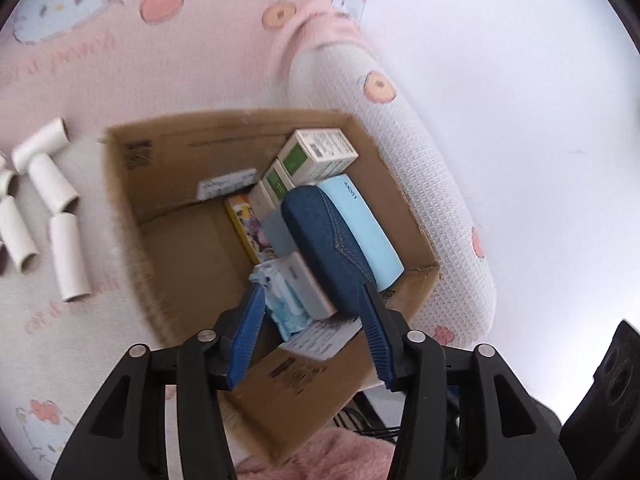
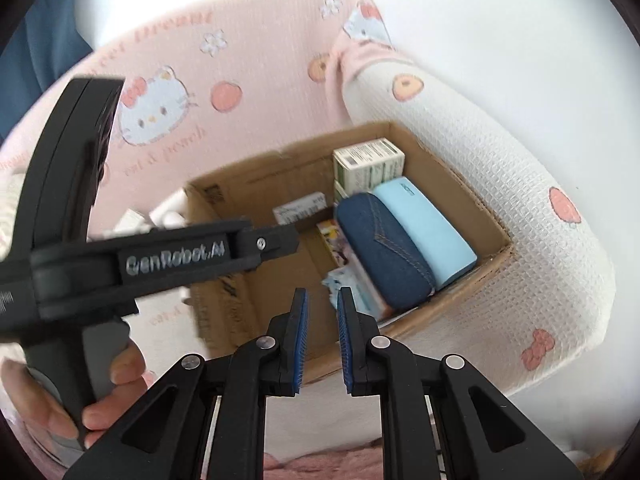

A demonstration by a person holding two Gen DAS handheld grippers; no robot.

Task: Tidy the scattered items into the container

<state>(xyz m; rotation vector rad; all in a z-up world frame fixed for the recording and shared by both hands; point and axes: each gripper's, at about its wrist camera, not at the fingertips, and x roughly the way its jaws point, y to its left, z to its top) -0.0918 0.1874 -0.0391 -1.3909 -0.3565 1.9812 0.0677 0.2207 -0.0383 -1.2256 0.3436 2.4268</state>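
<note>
An open cardboard box [image 1: 168, 168] [image 2: 472, 292] sits on a pink and white cartoon-print bedcover. Inside lie a denim case [image 1: 328, 236] [image 2: 384, 248], a light blue case [image 1: 368, 224] [image 2: 428, 228], green and white cartons [image 1: 316, 156] [image 2: 368, 164] and a pale blue tissue pack [image 1: 284, 300]. Several white paper tubes [image 1: 52, 184] lie scattered left of the box. My left gripper [image 1: 312, 294] hovers open over the box's near side, with nothing between its blue pads. My right gripper [image 2: 323, 298] is shut and empty above the box's near wall.
A rolled white quilt [image 1: 424, 184] [image 2: 500, 200] with peach prints hugs the box's right side. A hand [image 2: 108, 384] holds the left gripper's black body [image 2: 176, 260], which crosses the right wrist view at the left. Pink fluffy fabric [image 1: 332, 456] lies below the box.
</note>
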